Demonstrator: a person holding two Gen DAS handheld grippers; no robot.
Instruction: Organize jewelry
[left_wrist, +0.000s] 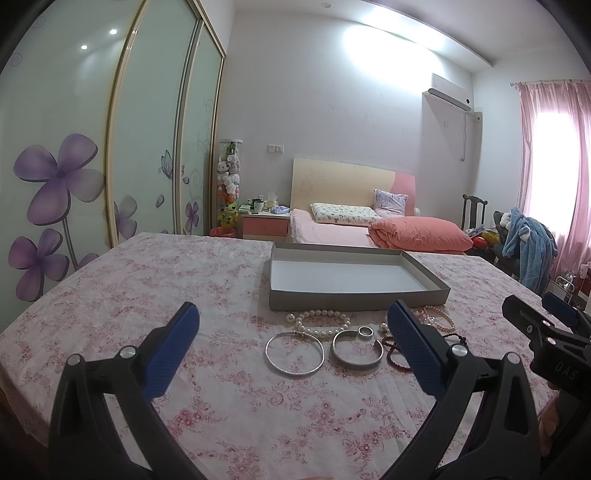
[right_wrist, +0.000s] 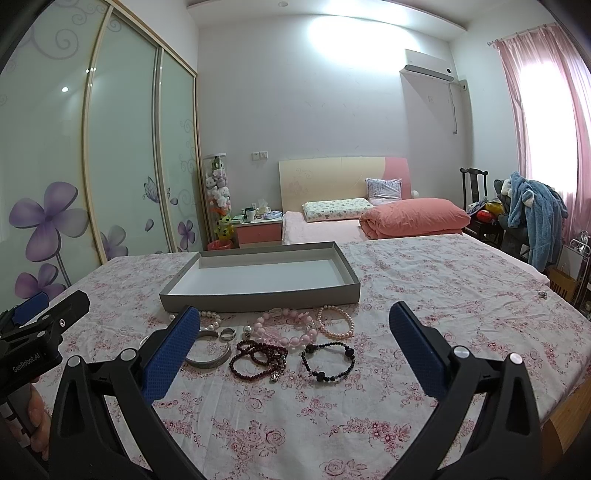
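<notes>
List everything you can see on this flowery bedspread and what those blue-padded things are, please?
box: 1, grey, empty, mid bedspread
bangle: 1, silver, front left
cuff: 1, silver, beside bangle
ring: 1, silver, by cuff
white pearls: 1 strand, before box
pink beads: 1 strand, centre
pink pearls: 1 bracelet, right of those
red beads: 1 strand, dark, front
black beads: 1 bracelet, front right
left claw: open
right claw: open

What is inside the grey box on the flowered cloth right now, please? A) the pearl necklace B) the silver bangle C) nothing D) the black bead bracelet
C: the grey box shows only its bare white floor, while the pearl necklace, silver bangle and black bead bracelet all lie on the cloth in front of it.
</notes>
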